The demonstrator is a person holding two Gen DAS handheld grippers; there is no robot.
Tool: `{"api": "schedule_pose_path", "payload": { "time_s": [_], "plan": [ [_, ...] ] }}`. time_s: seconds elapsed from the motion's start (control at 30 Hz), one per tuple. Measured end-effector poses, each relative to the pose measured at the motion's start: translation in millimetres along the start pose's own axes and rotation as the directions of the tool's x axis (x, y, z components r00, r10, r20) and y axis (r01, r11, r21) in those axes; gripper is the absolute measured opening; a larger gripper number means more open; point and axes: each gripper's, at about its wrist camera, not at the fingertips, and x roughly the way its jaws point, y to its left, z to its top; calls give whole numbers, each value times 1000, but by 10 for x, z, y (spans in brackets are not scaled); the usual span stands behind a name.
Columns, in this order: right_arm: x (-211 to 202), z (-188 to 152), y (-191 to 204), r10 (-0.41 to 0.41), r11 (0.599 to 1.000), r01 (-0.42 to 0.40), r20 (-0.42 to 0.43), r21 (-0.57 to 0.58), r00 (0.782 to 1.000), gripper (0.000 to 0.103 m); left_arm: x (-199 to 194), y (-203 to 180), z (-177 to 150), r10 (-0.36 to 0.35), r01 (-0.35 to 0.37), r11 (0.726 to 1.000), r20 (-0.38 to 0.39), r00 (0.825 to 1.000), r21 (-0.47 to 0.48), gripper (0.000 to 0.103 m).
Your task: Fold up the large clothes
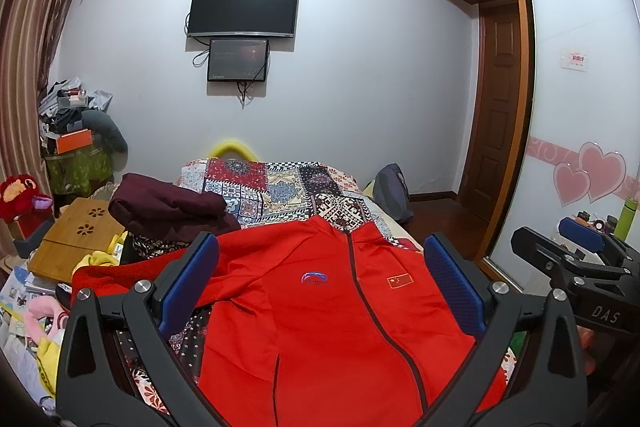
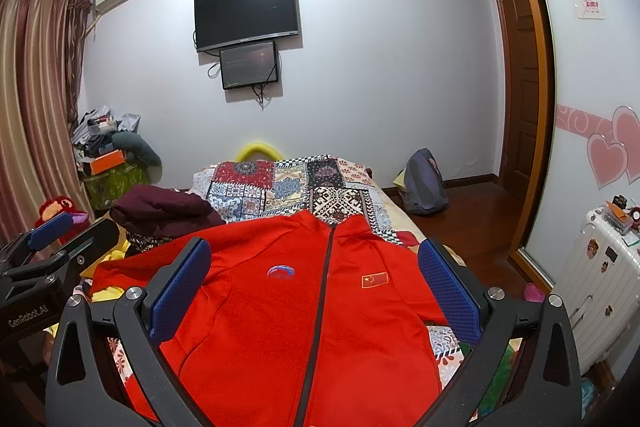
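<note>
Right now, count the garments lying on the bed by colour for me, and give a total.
Red: 1, the zipped jacket spread flat on the bed
Dark maroon: 1, the folded bundle beyond its sleeve
Total: 2

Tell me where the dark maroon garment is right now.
The maroon garment lies bunched on the patterned bedspread, beyond the red jacket's left sleeve, beside the wooden lap desk.

Our left claw [image 1: 320, 287] has black angular arms, silver round screws at the joints and blue dimpled pads [image 1: 452, 283]. Our right claw [image 2: 314, 285] looks the same; its body reads "DAS" in white, the left one's "GenRobot.AI".
</note>
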Motion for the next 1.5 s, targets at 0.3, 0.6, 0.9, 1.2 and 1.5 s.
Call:
{"api": "schedule_pose_path", "payload": {
  "time_s": [0.3,0.6,0.9,1.2,1.5],
  "plan": [
    [23,-14,9,-2,1000,2,-6,-1,1000,103,26,43,-6,1,-1,1000,-5,1000,-6,103],
    [129,-21,12,-7,1000,6,-29,-4,1000,103,128,101,-13,15,-15,1000,-16,1000,-8,103],
    [398,-10,47,-7,1000,6,-72,-13,997,103,371,268,-16,44,-45,999,-48,998,-25,103],
    [898,2,79,-33,998,26,-111,-61,993,103,818,767,-33,166,-171,984,-87,982,-44,103],
    [1512,-27,162,-69,990,50,-144,-131,987,103,1343,1681,-251,315,-326,945,-172,933,-37,103]
  ]
}}
